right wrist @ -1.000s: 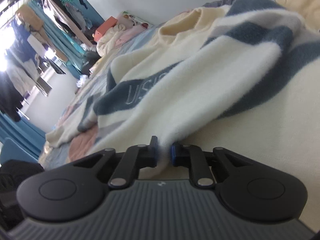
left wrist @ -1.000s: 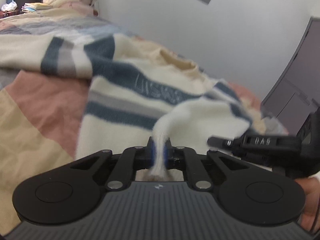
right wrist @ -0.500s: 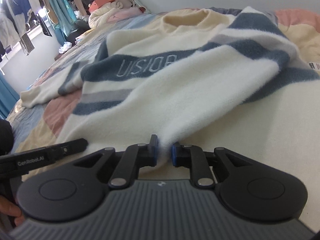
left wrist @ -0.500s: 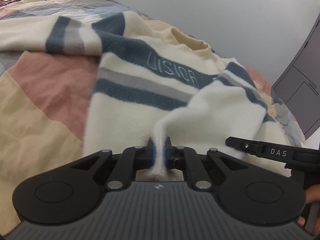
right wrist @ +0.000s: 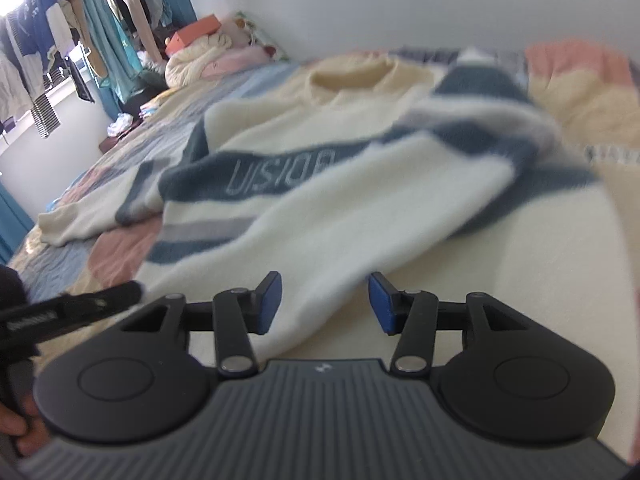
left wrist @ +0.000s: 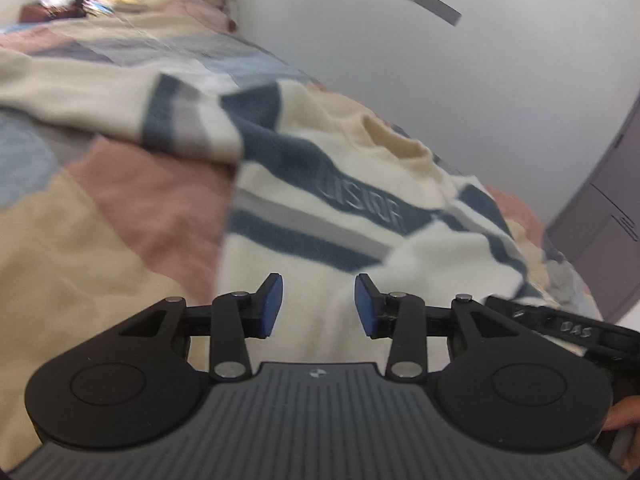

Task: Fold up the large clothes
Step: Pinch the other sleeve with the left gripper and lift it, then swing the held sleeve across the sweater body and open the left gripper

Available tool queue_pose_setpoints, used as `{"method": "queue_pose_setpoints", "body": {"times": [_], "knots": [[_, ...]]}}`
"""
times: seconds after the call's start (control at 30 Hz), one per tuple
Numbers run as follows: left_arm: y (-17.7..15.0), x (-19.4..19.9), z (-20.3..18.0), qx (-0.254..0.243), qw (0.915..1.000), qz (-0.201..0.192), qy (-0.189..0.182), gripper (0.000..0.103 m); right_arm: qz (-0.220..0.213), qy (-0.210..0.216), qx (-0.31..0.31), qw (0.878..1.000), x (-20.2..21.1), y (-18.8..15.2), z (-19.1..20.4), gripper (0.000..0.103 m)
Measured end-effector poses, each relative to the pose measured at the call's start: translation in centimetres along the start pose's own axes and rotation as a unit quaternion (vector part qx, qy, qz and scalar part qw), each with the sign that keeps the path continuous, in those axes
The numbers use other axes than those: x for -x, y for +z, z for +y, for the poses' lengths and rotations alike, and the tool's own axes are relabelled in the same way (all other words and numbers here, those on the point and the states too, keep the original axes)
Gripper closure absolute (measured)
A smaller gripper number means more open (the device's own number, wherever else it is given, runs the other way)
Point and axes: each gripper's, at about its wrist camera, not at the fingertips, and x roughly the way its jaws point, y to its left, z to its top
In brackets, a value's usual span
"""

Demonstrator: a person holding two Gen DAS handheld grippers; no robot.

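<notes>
Soft, even daylight filled both views, brightest at the window on the left edge of the right wrist view, where the glass was blown out to white. Motion blur smeared the sweater and the bedspread in both views, while the black gripper bodies in the foreground stayed sharp. Fisheye distortion bent the wall and the cupboard towards the frame edges; shadows were faint.

- Black plastic left gripper has blue pads, silver pivot screws and a ribbed grey base.
- The matching black right gripper carries white lettering.
</notes>
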Motion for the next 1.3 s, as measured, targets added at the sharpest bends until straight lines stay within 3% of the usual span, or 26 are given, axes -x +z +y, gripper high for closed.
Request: {"method": "queue_pose_setpoints", "body": {"times": [0.1,0.23,0.33,0.47,0.63,0.73,0.8,0.87,0.93,0.97,1.13,1.2,1.23,1.27,1.3], "knots": [[0.4,0.2,1.6,0.025,0.9994,-0.009,0.021,0.057,-0.044,-0.013,0.036,0.998,0.7,0.6,1.0,0.052],[1.1,-0.2,3.8,0.07,0.9966,-0.017,0.041,0.057,-0.066,0.013,0.072,0.995,0.0,0.6,2.4,0.053],[1.8,0.1,5.3,0.095,0.9928,-0.025,0.068,0.057,-0.038,0.035,0.083,0.995,-1.5,0.2,2.9,0.054],[4.3,-0.1,7.9,0.133,0.9845,-0.039,0.108,0.047,0.004,0.049,0.084,0.995,-3.4,-0.5,2.7,0.054],[10.0,-1.4,13.4,0.179,0.9755,-0.044,0.12,0.047,0.004,0.05,0.073,0.996,-4.8,-0.7,1.9,0.054],[12.8,-1.7,17.9,0.219,0.9619,-0.071,0.148,0.047,0.0,0.055,0.075,0.996,-5.4,-0.9,1.5,0.054],[14.3,-2.8,21.2,0.24,0.9535,-0.057,0.173,0.045,0.002,0.058,0.074,0.996,-5.8,-0.8,1.5,0.054],[14.8,-3.1,24.2,0.303,0.9289,-0.06,0.205,0.045,0.0,0.059,0.076,0.995,-6.0,-0.4,1.6,0.053],[14.5,-3.1,26.6,0.379,0.8991,-0.072,0.207,0.046,-0.002,0.058,0.078,0.995,-6.2,-0.3,1.6,0.053],[14.4,-3.1,27.3,0.398,0.8887,-0.087,0.211,0.047,0.0,0.058,0.075,0.995,-6.4,-0.2,1.6,0.053],[16.2,-3.8,29.1,0.392,0.8773,-0.141,0.239,0.047,-0.002,0.055,0.077,0.996,-6.9,-0.3,1.7,0.053],[17.1,-4.4,29.4,0.371,0.8752,-0.151,0.271,0.049,-0.003,0.055,0.078,0.995,-6.9,-0.3,1.7,0.053],[17.4,-4.6,29.1,0.351,0.8748,-0.155,0.296,0.058,-0.003,0.055,0.078,0.995,-7.0,-0.3,1.7,0.053],[17.8,-4.9,28.7,0.334,0.8738,-0.155,0.318,0.077,-0.003,0.056,0.077,0.995,-7.0,-0.3,1.7,0.053],[18.1,-5.1,28.5,0.321,0.8714,-0.151,0.339,0.087,-0.003,0.057,0.077,0.995,-7.1,-0.3,1.7,0.053]]}}
